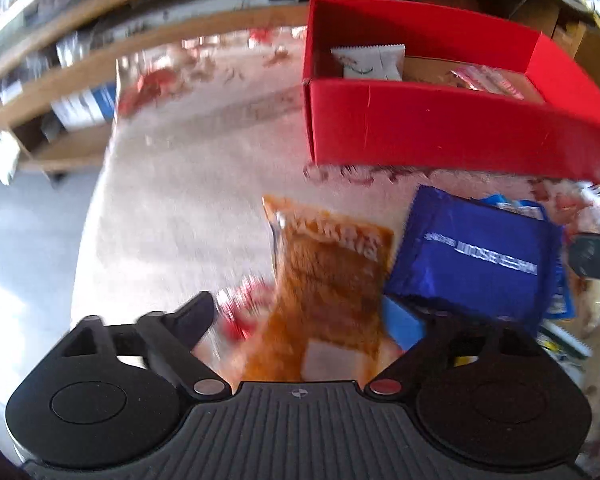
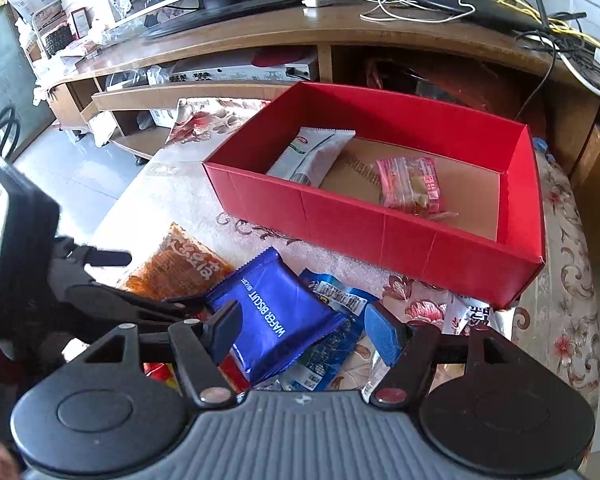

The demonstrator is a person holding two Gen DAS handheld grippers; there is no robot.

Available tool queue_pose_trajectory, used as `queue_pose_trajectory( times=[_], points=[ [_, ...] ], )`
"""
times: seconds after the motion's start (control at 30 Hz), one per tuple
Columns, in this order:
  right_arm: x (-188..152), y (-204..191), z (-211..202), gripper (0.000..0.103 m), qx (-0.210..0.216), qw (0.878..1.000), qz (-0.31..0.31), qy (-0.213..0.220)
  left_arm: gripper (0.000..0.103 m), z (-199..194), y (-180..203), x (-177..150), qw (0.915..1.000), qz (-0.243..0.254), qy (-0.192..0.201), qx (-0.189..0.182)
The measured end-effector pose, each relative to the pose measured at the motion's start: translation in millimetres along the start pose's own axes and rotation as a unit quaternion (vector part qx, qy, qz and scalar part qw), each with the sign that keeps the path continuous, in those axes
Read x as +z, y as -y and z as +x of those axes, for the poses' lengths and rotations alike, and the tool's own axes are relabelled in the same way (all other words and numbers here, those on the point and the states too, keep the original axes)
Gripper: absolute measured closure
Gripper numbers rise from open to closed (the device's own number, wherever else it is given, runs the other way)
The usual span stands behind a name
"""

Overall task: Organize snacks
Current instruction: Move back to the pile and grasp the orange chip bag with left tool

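An orange snack packet (image 1: 328, 280) (image 2: 188, 266) lies on the flowered tablecloth between the wide-apart fingers of my left gripper (image 1: 300, 320) (image 2: 160, 280); neither pad touches it. A small red packet (image 1: 244, 308) lies beside the left finger. My right gripper (image 2: 306, 332) hangs over a blue wafer biscuit packet (image 2: 276, 320) (image 1: 472, 256), which lies between its fingers with a gap at the blue pad. Behind stands a red box (image 2: 380, 220) (image 1: 420, 128) holding a white packet (image 2: 312, 154) and a pink packet (image 2: 412, 184).
More blue packets (image 2: 336, 300) and a white wrapper (image 2: 472, 312) lie under and right of the wafer packet. The tablecloth (image 2: 172, 184) ends at the left over a tiled floor. A wooden TV stand (image 2: 228, 92) with cables runs along the back.
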State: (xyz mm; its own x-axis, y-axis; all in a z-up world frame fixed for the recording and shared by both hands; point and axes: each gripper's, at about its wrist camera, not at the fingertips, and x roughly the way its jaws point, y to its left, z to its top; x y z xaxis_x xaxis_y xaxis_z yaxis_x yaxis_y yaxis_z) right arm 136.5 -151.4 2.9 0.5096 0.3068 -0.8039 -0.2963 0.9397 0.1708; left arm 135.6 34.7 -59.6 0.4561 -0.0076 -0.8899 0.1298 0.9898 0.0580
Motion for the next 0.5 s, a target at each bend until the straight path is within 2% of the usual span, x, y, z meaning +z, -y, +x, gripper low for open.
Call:
queue_pose_trajectory(
  times=[0.2, 0.37, 0.5],
  points=[
    [1.0, 1.2, -3.7, 0.037, 0.005, 1.0, 0.005, 0.001, 0.031, -15.7, 6.7, -15.5, 0.9999, 0.008, -0.005, 0.002],
    [-1.7, -2.9, -9.4, 0.037, 0.011, 1.0, -0.003, 0.005, 0.036, -27.1, 6.0, -31.0, 0.9999, 0.007, -0.014, 0.002],
    [-2.9, -4.6, -11.2, 0.037, 0.014, 1.0, -0.007, 0.004, 0.036, -37.1, 1.1, -47.4, 0.9997, -0.001, -0.024, 0.007]
  ],
)
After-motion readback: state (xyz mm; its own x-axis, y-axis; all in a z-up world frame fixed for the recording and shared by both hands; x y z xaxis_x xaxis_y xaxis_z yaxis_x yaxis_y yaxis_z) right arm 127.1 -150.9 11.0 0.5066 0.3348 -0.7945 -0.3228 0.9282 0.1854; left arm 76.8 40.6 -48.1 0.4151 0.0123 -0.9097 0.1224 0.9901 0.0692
